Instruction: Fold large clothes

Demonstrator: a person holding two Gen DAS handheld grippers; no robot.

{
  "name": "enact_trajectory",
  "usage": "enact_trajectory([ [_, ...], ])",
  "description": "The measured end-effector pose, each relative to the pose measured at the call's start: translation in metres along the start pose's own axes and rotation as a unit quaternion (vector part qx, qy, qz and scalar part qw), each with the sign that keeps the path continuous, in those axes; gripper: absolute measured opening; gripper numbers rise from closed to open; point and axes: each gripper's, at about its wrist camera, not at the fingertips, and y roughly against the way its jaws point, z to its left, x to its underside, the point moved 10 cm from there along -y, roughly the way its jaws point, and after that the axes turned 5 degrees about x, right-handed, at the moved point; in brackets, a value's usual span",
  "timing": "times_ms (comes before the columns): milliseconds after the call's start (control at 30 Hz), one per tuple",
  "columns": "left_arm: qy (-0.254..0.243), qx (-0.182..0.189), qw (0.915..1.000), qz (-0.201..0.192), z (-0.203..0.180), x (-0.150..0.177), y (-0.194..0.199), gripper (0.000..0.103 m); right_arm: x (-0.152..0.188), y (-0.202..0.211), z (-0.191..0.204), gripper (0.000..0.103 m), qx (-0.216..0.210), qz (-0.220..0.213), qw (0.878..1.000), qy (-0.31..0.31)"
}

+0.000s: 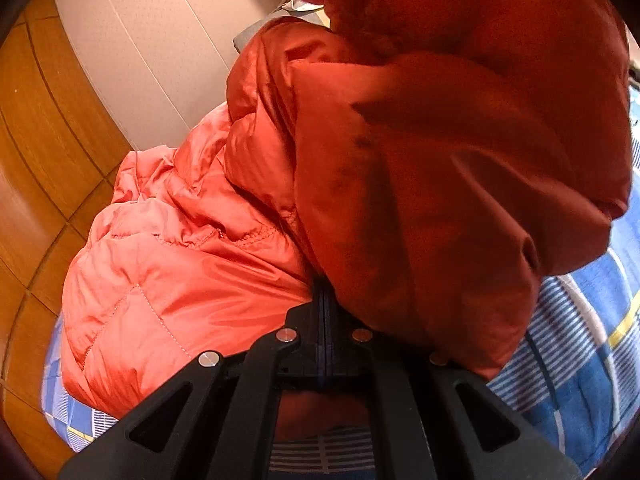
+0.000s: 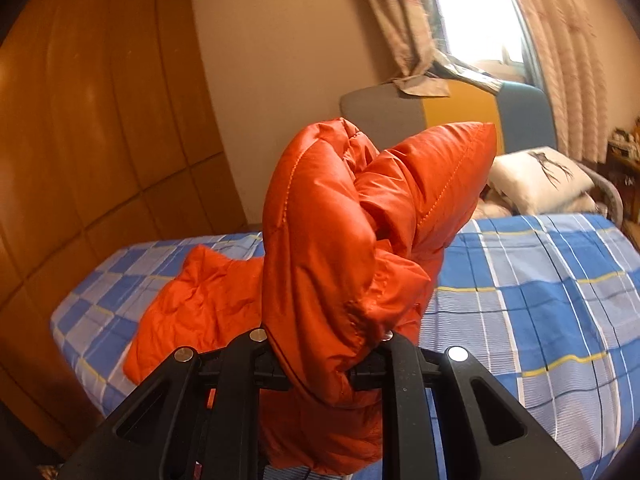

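The right gripper is squeezing a thick fold of the orange puffy jacket, w/ its jaws only a little apart, and that part is standing up in front of the camera. The left gripper is shut tight, w/ jacket cloth piled right over its tips (can't tell if any is pinched). The rest of the jacket is lying on the blue checked bed, blocking most of the left view. A white pillow is sitting by the curtains
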Motion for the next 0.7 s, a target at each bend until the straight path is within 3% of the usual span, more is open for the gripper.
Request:
enact_trajectory([
  [233,0.013,0.022,0.9993,-0.027,0.019,0.018,0.044,0.004,0.003,0.001,0.009,0.018,0.005,0.001,1.000,0.025],
  [367,0.034,-0.010,0.9990,-0.026,0.050,0.040,0.063,0.004,0.002,-0.001,0.013,0.018,0.009,-0.001,0.999,0.035],
  [533,0.040,-0.057,0.9976,0.000,0.083,0.061,0.057,0.004,0.002,-0.001,0.013,0.018,0.009,-0.001,0.999,0.034],
  [600,0.046,-0.065,0.9968,-0.008,0.087,0.053,0.059,0.004,0.003,-0.002,0.014,0.018,0.010,-0.001,0.999,0.033],
  [700,0.014,-0.082,0.9960,-0.033,0.078,0.028,0.065,0.004,0.004,-0.003,0.012,0.018,0.008,0.002,1.000,0.022],
])
